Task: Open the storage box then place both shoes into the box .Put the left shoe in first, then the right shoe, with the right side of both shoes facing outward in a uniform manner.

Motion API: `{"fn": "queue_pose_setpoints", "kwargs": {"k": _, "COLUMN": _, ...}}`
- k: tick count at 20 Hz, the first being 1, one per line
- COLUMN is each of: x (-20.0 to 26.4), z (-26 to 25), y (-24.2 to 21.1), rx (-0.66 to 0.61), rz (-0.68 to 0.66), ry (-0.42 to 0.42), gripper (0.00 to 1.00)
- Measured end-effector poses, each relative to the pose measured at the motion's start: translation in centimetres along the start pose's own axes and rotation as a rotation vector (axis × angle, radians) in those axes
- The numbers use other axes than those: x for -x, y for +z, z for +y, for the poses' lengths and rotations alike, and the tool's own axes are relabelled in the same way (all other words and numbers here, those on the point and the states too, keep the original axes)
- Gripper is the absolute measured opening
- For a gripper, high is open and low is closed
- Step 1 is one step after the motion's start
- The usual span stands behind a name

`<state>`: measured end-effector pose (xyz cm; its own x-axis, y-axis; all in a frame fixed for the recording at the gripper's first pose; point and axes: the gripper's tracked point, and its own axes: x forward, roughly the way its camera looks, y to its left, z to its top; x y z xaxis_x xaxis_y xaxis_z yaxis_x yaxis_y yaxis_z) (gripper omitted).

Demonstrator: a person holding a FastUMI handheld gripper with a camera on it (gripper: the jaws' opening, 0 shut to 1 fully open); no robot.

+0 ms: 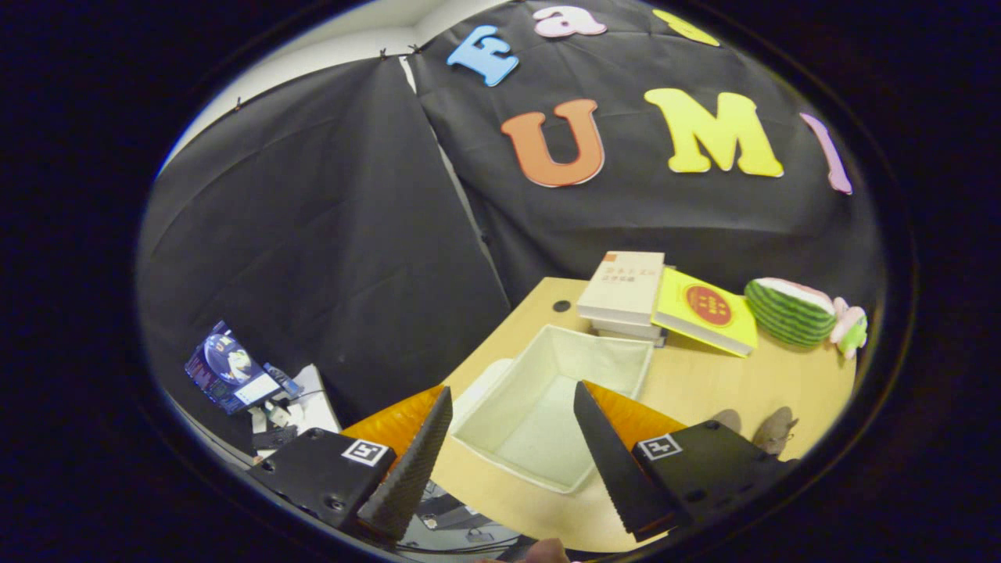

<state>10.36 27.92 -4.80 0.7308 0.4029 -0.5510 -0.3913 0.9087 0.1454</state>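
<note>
On the wooden table (pixel 782 375), the open storage box (pixel 547 403) sits near its left edge; gripper (pixel 512 453) spread wide above, holding nothing.

Cloth box on a wooden table

The storage box (pixel 547 391) looks like soft, matt pale fabric; the table (pixel 704 375) is smooth light wood. The gripper (pixel 512 461), fingers spread with nothing between, has ribbed matt-black pads (pixel 410 469). The books (pixel 626 285) have paper covers.

The gripper (pixel 512 434) hangs with jaws spread apart above the open storage box (pixel 547 407); stacked books (pixel 626 293) lie beyond the box.
</note>
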Motion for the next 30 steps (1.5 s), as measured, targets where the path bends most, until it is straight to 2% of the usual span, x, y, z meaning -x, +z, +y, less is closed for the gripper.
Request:
{"fn": "queue_pose_setpoints", "kwargs": {"k": 2, "x": 2.0, "z": -3.6, "y": -0.6, "rx": -0.022, "rz": 0.0, "ry": -0.046, "gripper": 1.0}}
{"fn": "queue_pose_setpoints", "kwargs": {"k": 4, "x": 3.0, "z": -7.9, "y": -1.6, "rx": -0.066, "rz": 0.022, "ry": -0.129, "gripper": 1.0}}
{"fn": "queue_pose_setpoints", "kwargs": {"k": 11, "x": 4.1, "z": -19.8, "y": -10.7, "rx": -0.168, "rz": 0.228, "ry": -0.298, "gripper": 1.0}}
{"fn": "queue_pose_setpoints", "kwargs": {"k": 16, "x": 2.2, "z": -23.9, "y": -17.0, "rx": -0.258, "rz": 0.372, "ry": -0.291, "gripper": 0.99}}
{"fn": "queue_pose_setpoints", "kwargs": {"k": 20, "x": 0.4, "z": -25.9, "y": -20.0, "rx": -0.318, "rz": 0.447, "ry": -0.296, "gripper": 0.98}}
{"fn": "queue_pose_setpoints", "kwargs": {"k": 27, "x": -2.9, "z": -27.2, "y": -22.4, "rx": -0.414, "rz": 0.518, "ry": -0.305, "gripper": 0.75}}
{"fn": "queue_pose_setpoints", "kwargs": {"k": 30, "x": -3.6, "z": -27.5, "y": -23.5, "rx": -0.45, "rz": 0.548, "ry": -0.32, "gripper": 0.52}}
